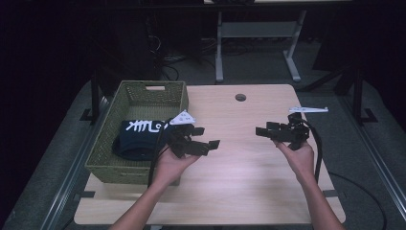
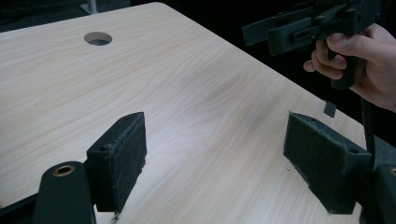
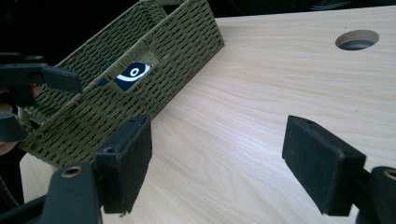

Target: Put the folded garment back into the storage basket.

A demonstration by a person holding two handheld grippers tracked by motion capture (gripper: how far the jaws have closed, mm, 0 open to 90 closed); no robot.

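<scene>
A green woven basket (image 1: pixel 101 158) stands at the table's left side, and a dark blue garment with white print (image 1: pixel 140 136) lies in it. Through the handle hole of the basket (image 3: pixel 116 107) the garment (image 3: pixel 132 74) shows in the right gripper view. My left gripper (image 1: pixel 207 137) hovers just right of the basket, open and empty, pointing toward the table's middle. Its jaws (image 2: pixel 215 163) stand wide over bare wood. My right gripper (image 1: pixel 262 129) is held over the right half of the table, facing left, open and empty (image 3: pixel 217 161). It shows far off in the left gripper view (image 2: pixel 261 31).
The light wooden table (image 1: pixel 230 172) has a round cable hole (image 1: pixel 240 97) near its far edge. A small white part (image 1: pixel 309 110) lies at the far right corner. Table legs and dark floor lie beyond. Cables trail from both grippers.
</scene>
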